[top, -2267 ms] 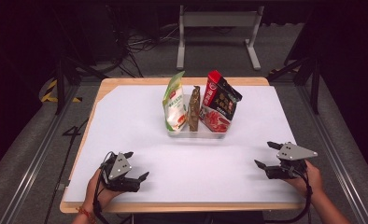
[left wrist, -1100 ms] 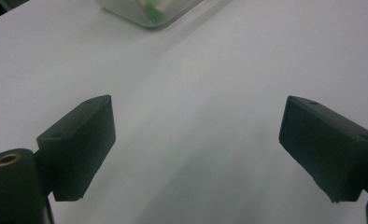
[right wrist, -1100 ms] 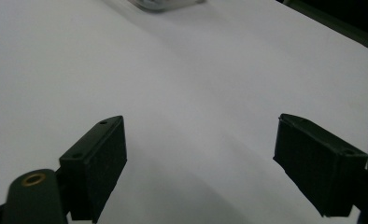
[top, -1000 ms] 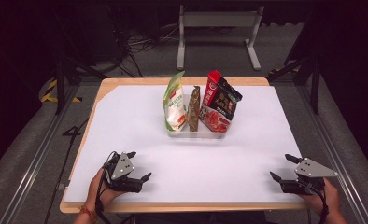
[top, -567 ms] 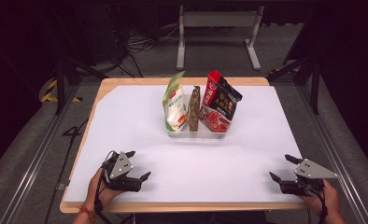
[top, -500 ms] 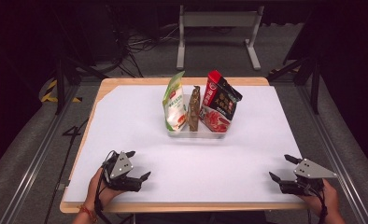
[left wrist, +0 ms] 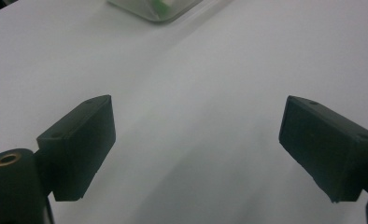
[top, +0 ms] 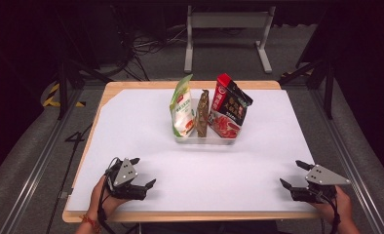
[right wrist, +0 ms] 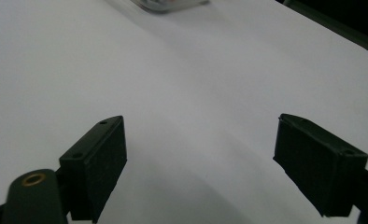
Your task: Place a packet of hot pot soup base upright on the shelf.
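Since the earliest frame, the right gripper (top: 293, 175) has drawn back toward the near right corner of the table and is now sitting almost at the front edge, while the left gripper (top: 144, 173) is keeping its place near the front left; over the last second neither is shifting.

Standing in the middle of the far half of the table, the clear rectangular plastic tray (top: 205, 141) is holding three upright snack packets: a green-and-white pouch (top: 182, 107) at its left end, a narrow brown packet (top: 202, 113) in the middle, and a red-and-black bag (top: 228, 108) leaning at its right end. The packets are standing close together, side by side.

Both grippers are lying well apart from the tray, low over the white sheet covering the wooden table (top: 180, 85). In the left gripper view its two black jaws are standing wide apart with only bare white surface between them, grasping nothing; a corner of the tray is showing blurred at the top edge (left wrist: 154, 9). In the right gripper view the jaws are likewise spread wide and released, with the tray's edge (right wrist: 166, 4) just peeking in at the top
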The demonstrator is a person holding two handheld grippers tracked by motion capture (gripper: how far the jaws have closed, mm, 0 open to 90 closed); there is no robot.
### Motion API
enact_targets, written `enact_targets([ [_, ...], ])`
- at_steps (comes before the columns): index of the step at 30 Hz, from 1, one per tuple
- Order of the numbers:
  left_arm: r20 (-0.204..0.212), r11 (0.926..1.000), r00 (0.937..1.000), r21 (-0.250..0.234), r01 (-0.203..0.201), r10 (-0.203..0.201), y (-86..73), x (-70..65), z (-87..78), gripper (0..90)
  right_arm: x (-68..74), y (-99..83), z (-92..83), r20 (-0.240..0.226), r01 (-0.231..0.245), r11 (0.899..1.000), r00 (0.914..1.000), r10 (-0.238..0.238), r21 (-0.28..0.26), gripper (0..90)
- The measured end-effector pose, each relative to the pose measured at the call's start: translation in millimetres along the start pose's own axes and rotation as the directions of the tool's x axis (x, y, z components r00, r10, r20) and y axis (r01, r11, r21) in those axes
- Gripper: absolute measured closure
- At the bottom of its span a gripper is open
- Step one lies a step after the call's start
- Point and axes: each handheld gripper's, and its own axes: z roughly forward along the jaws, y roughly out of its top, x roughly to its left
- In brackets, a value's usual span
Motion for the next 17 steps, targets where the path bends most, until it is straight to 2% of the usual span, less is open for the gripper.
enact_targets([
  [5, 0.001, 0.9998, 0.9998, -0.008, 0.017, -0.017, -0.5, 3.5, 0.1, 11.5, -0.5, 0.3, 0.7, 0.002, 0.0, 1.0, 1.0, 0.0, -0.001, 17.4],
  [17, 0.005, 0.9995, 0.9997, -0.018, 0.024, -0.024, -0.4, 6.9, 0.9, 11.5, -0.8, 0.8, -1.9, 0.009, -0.015, 1.0, 0.9999, 0.015, -0.013, 17.4],
])
